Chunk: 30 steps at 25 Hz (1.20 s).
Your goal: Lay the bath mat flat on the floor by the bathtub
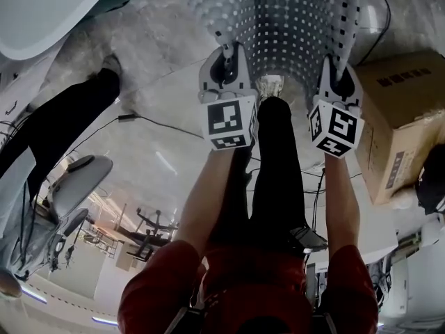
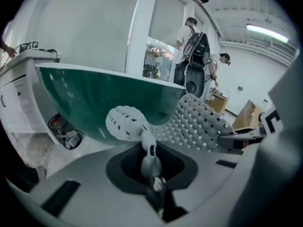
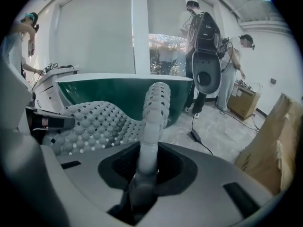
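**Both claws pinching the bath mat up in front of the bathtub**

The left claw [image 1: 226,53] is pinching one edge of the grey, studded bath mat [image 1: 292,26]. Its jaws are nearly pressed together, with a thin fold of the mat squeezed between them. The right claw [image 1: 338,67] is gripping the mat's other edge the same way, its jaws standing slightly wider around a thicker, rolled fold.

The mat is hanging between the two claws in front of the green side of the bathtub [image 2: 104,103], sagging in the middle. It is not lying flat on the floor [image 1: 153,96], and I cannot tell whether its far end is touching the floor. Above each claw the pinched edge is curling up toward the bathtub's white rim.

A cardboard box [image 1: 403,110] is sitting on the floor well to the right of the bathtub, near the right claw. A black cable [image 1: 156,122] is trailing across the floor between the bathtub and the holder's dark-trousered legs [image 1: 274,165]. Beyond the bathtub's right end a person carrying a black pack [image 3: 204,51] is standing, and a second person [image 3: 232,74] is bending just past them
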### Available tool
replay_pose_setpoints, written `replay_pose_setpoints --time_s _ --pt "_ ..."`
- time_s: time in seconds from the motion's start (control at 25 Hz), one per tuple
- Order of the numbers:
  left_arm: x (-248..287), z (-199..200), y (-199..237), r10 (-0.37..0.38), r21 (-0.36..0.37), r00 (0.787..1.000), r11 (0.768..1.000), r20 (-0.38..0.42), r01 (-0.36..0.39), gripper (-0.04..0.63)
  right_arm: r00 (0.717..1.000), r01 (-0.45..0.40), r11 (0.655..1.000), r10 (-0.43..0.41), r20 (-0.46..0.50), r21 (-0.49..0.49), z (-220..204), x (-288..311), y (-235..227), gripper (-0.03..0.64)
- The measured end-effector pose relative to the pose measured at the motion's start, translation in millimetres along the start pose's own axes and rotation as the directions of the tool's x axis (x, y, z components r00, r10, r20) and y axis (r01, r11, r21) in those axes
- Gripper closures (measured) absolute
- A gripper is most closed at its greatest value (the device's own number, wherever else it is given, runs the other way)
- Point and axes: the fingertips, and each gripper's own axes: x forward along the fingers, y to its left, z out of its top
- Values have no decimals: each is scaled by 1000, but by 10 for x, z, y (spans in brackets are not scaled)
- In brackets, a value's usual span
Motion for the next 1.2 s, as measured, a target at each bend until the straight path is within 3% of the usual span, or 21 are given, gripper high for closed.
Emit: replay_pose_setpoints --time_s 0.36,0.92,1.2 --pt "805 -526 205 -10 28 1000 1000 -7 10 545 1000 -6 998 6 5 -65 -463 794 5 520" --pt "1764 -1149 403 -30 85 998 996 46 26 545 999 17 997 -15 33 -80 -1068 1925 -104 520" --pt "2167 -1625 582 -22 41 999 999 46 20 545 999 30 997 -27 34 -76 -1490 2390 -190 518"
